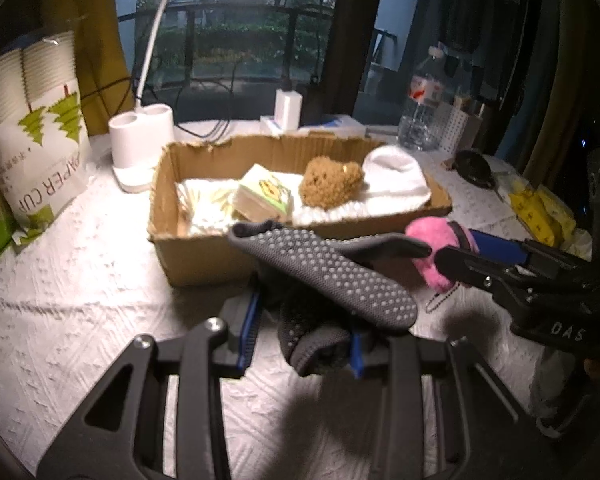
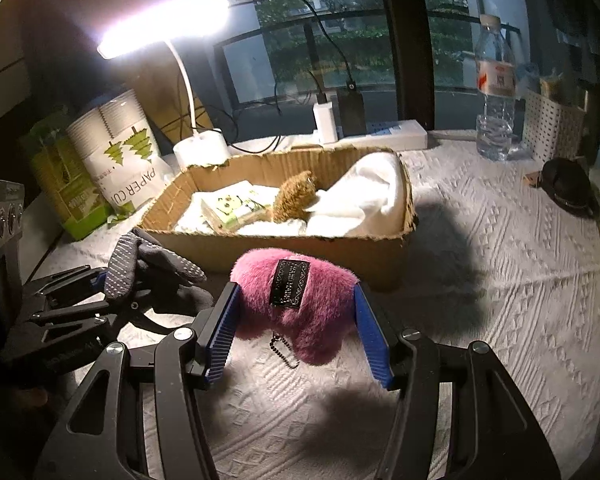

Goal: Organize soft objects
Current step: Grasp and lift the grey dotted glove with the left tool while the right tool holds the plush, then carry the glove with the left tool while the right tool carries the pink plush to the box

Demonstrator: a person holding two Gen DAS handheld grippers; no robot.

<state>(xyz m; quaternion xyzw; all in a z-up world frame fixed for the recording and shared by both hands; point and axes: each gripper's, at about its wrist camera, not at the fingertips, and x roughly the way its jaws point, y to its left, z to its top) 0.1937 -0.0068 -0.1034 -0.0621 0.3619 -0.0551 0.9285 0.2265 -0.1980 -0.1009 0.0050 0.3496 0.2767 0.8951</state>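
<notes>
Cups: a bag (image 2: 118,152) far left on the desk (image 2: 500,280), beyond the left hand-held gripper.
Left hand-held gripper (image 1: 304,340): clamped tight on a grey dotted glove (image 1: 332,280), which sticks up and forward from the jaws, clear of the desk.
Box (image 2: 300,246): cardboard, just ahead of both grippers; holds a brown plush (image 2: 294,196) and white cloth (image 2: 364,196).
Right hand-held gripper (image 2: 298,334): about half open, pads pressing both sides of a pink plush (image 2: 320,308), held just before the box's near wall.
</notes>
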